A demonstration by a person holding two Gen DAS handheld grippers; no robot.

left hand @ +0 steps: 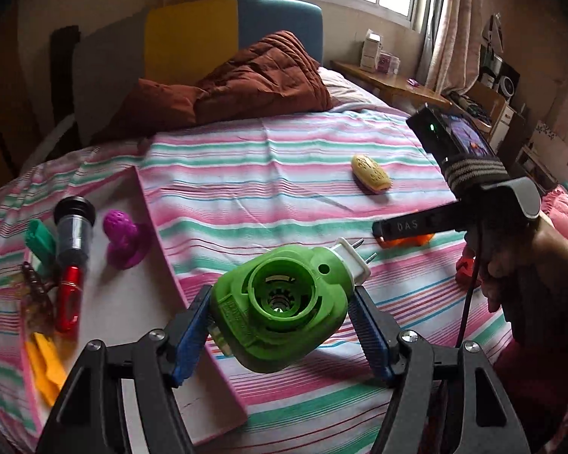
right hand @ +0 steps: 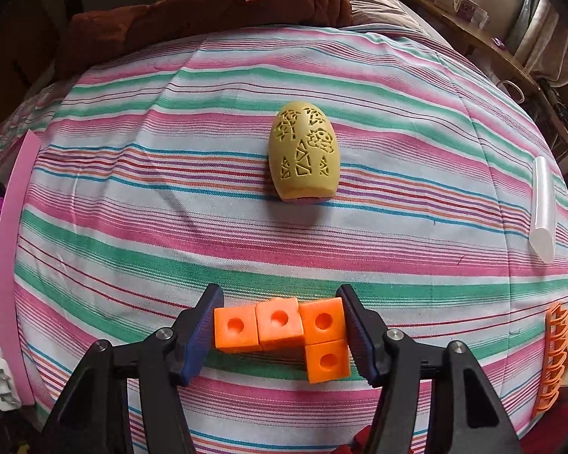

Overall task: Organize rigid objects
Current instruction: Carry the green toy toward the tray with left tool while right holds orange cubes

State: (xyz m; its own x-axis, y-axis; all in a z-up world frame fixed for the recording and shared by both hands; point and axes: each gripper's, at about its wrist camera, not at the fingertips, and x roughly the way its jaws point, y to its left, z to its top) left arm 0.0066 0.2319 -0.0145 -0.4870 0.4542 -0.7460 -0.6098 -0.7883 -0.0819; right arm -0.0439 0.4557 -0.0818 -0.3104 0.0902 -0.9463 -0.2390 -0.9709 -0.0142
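My left gripper (left hand: pixel 282 297) is shut on a green plug-in device (left hand: pixel 280 302) with a white two-pin plug (left hand: pixel 354 261), held above the bed beside a pink-rimmed tray (left hand: pixel 163 234). In the right wrist view my right gripper (right hand: pixel 278 304) points steeply down, its pads pressed on both ends of an orange piece of joined holed cubes (right hand: pixel 284 325) on the striped sheet. One right finger (left hand: pixel 401 225) and the hand holding it show at the right of the left wrist view. A yellow egg-shaped shell with cut-out patterns (right hand: pixel 303 155) lies farther up the bed.
The tray holds a black cylinder (left hand: pixel 74 227), a purple strawberry shape (left hand: pixel 123 238), a green clip (left hand: pixel 39 244), a red item (left hand: pixel 68 299) and a yellow piece (left hand: pixel 45 367). A clear tube (right hand: pixel 541 208) and an orange lattice piece (right hand: pixel 551 363) lie at the right. A brown quilt (left hand: pixel 246 79) is heaped by the headboard.
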